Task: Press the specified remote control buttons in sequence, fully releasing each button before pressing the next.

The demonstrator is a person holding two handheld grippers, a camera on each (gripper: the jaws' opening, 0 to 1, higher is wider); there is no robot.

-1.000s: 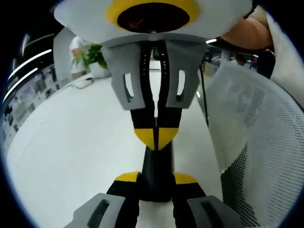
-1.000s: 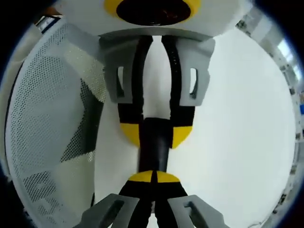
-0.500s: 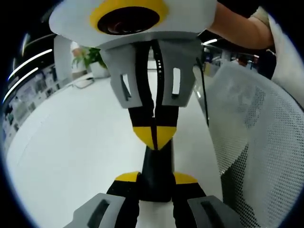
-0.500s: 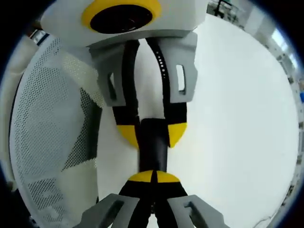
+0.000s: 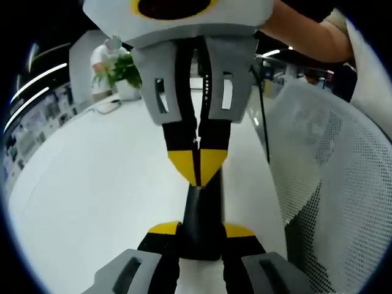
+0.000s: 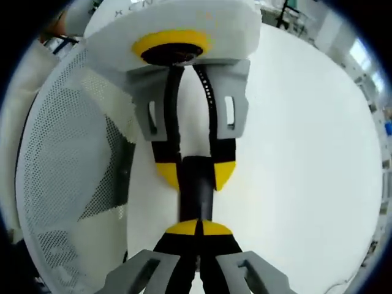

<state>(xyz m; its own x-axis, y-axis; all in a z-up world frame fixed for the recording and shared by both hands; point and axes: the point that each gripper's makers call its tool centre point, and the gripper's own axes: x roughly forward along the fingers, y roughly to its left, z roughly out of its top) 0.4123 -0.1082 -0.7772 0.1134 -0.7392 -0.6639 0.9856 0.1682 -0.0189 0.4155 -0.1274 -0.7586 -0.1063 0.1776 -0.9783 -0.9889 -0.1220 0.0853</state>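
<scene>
A black remote control (image 5: pixel 201 211) is clamped between the yellow pads of my left gripper (image 5: pixel 200 229), which is shut on its near end. From the top of the left gripper view my right gripper (image 5: pixel 196 168) reaches in with its jaws closed together and its yellow tips resting on the remote's upper face. In the right gripper view the same right gripper (image 6: pixel 197 228) shows shut at the bottom, tips against the remote (image 6: pixel 196 190). Across from it the left gripper (image 6: pixel 195 173) grips the remote's sides. The buttons are hidden.
A white table (image 5: pixel 92 177) spreads under both grippers. A white mesh chair back (image 5: pixel 331 177) stands close on one side, also as the chair back (image 6: pixel 67 165). A potted plant (image 5: pixel 119 70) and a thin black cable (image 5: pixel 263 122) are at the far end. A person's arm (image 5: pixel 306 33) holds the right gripper.
The right gripper has tilted, its body swinging up out of the left gripper view while its tips stay on the remote. The left gripper keeps its hold.
</scene>
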